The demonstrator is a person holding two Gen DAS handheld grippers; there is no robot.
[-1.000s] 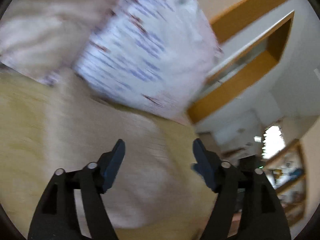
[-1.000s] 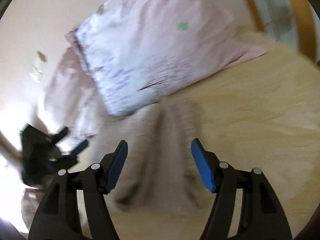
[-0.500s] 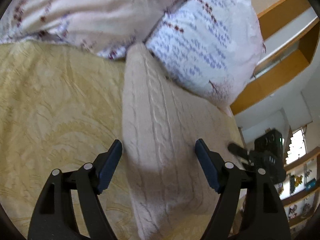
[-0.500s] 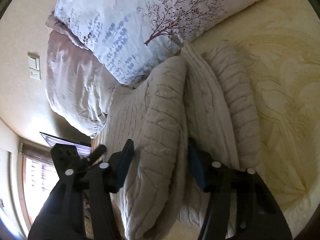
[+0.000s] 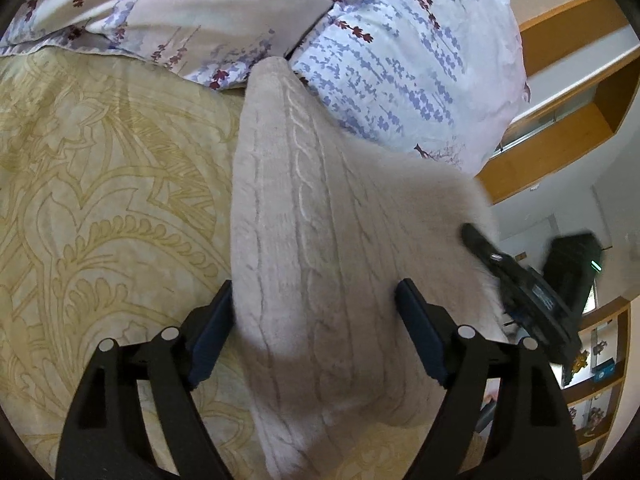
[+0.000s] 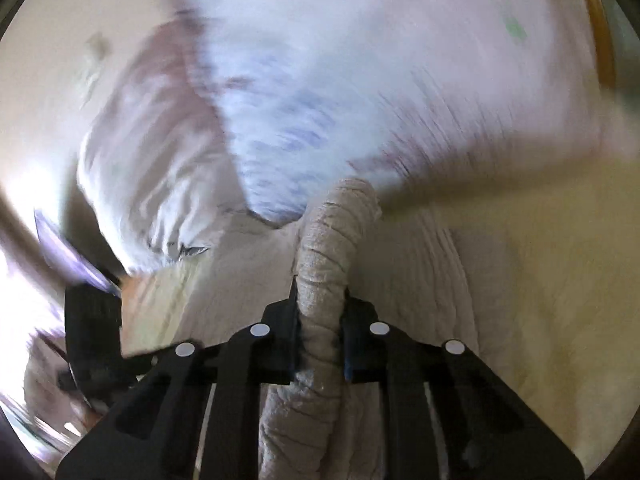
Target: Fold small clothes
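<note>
Right gripper (image 6: 319, 322) now clamps one sweater (image 6: 324, 264); two pillows (image 5: 408, 52)

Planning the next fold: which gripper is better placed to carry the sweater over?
Right. The right gripper is shut on a bunched ridge of the knit sweater; the left gripper is open, merely straddling it.

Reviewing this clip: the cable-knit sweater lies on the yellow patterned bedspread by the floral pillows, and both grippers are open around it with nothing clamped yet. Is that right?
Not quite. The right gripper is shut on a bunched fold of the cable-knit sweater, as the right wrist view shows. Only the left gripper is open. The sweater does lie on the yellow patterned bedspread by the floral pillows.
</note>
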